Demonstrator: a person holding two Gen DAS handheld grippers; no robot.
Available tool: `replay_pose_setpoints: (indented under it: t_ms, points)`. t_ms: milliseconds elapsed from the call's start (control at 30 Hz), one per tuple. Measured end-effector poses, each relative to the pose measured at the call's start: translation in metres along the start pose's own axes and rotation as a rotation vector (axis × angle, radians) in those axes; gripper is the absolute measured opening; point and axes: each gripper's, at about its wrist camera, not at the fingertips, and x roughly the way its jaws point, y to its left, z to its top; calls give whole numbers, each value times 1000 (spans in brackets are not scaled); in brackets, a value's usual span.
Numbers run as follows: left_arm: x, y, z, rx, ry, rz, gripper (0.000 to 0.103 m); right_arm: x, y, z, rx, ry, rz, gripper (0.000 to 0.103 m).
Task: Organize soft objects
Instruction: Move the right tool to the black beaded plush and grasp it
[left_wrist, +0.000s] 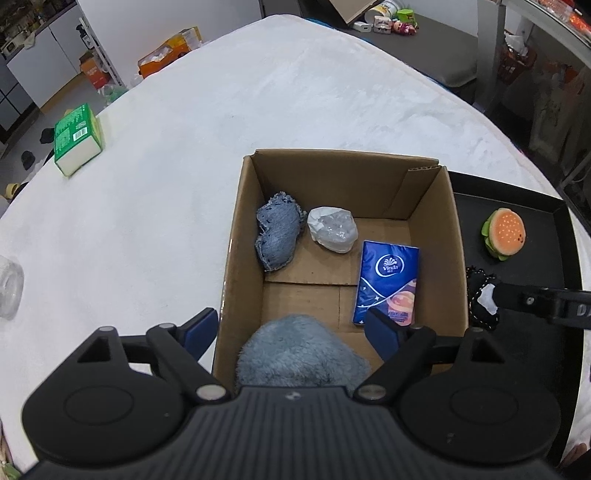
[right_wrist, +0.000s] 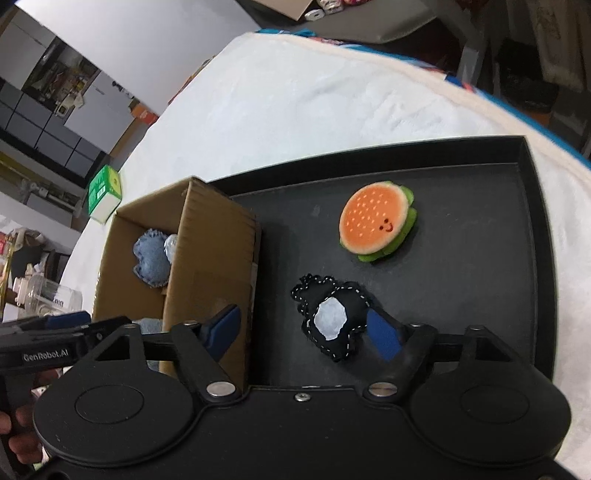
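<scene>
A cardboard box (left_wrist: 432, 236) on the white table holds a denim pouch (left_wrist: 277, 236), a white wrapped bundle (left_wrist: 332, 229), a blue Vinda tissue pack (left_wrist: 388, 280) and a grey fluffy item (left_wrist: 299, 347). My left gripper (left_wrist: 291, 332) is open above the box's near end, over the fluffy item. A black tray (right_wrist: 480, 288) holds a burger plush (right_wrist: 376, 221) and a black stitched plush (right_wrist: 332, 317). My right gripper (right_wrist: 306, 332) is open, its right finger beside the black plush. The box (right_wrist: 210, 251) shows to its left.
A green tissue box (left_wrist: 77, 136) lies at the table's far left, also in the right wrist view (right_wrist: 105, 192). A clear plastic item (left_wrist: 9, 288) sits at the left edge. Cartons and shelves stand on the floor beyond the table.
</scene>
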Motion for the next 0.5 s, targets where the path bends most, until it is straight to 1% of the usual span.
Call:
replay_pose_setpoints:
  t_ms: [100,267,367,433,467,500]
  points:
    - [1,-3,1,-1,6,16,85,10,-1,1,-31,6,-8,66]
    - [2,-7,1,7,7,39,86,21,5,0,-99,20,-28,65]
    - [3,-8,1,10,9,49,86,28,8,-5,-160,32,-79,61]
    - [5,-8,1,6,17,51,86,34,9,-7,-189,50,-115,51]
    - [5,-9,2,3,18,53,86,34,9,-8,-197,53,-132,48]
    - [5,-9,1,1,16,56,86,34,8,-9,-200,56,-141,42]
